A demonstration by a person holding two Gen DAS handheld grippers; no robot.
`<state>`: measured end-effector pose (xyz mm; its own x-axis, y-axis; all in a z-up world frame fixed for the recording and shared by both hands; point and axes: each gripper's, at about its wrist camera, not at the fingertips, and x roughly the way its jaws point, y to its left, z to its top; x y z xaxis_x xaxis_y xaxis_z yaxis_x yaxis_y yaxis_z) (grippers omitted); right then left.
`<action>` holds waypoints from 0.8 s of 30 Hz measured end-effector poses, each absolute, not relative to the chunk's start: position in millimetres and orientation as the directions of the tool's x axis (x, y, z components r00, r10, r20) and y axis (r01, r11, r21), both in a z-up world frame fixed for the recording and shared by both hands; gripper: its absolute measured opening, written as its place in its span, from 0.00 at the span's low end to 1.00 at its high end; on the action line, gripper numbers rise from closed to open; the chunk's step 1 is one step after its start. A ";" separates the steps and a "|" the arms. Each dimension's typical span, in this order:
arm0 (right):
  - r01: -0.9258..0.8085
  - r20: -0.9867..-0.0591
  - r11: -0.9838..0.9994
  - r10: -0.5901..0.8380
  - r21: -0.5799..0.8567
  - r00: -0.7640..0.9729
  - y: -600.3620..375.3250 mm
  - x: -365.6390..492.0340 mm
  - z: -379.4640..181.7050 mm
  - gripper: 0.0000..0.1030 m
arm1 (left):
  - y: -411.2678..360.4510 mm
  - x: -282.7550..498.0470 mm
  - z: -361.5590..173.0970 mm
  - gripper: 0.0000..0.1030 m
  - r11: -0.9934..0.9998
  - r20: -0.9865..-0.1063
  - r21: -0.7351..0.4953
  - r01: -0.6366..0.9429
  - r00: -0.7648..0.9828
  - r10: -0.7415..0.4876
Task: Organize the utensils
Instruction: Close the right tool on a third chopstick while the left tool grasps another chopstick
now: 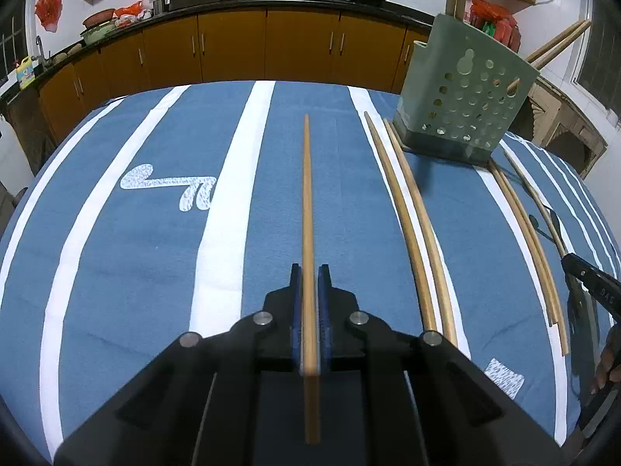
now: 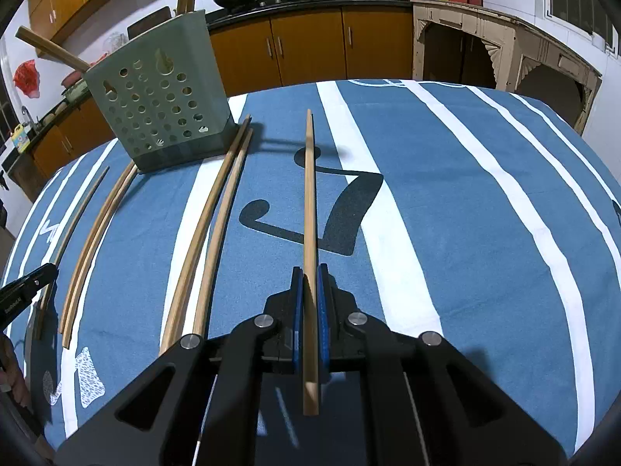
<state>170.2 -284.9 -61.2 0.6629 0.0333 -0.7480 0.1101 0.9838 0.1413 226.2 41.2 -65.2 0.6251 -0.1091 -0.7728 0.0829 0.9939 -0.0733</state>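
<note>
A: What does the left wrist view show, counted?

B: The left gripper has its two blue pads closed on one chopstick, which points forward above the striped blue cloth. On the cloth lie two pairs: one pair just beside the green perforated holder, and a second pair further right. The holder has chopsticks standing in it; I see four sticking out.

A: Is anything in the way?

B: At the right edge the other gripper's black tip holds a thin stick, partly hidden.

A: And the right wrist view?

B: The right gripper is also clamped on one chopstick. The holder stands at the left, with the near pair and the far pair on the cloth. Only here appear a dark printed figure and an old carved cabinet.
</note>
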 end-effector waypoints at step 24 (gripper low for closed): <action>0.100 -0.737 0.981 0.057 0.167 0.674 -286.4 155.5 -59.6 0.08 | 43.6 200.5 -65.5 0.08 0.991 -0.776 -0.069 0.114 0.619 -0.125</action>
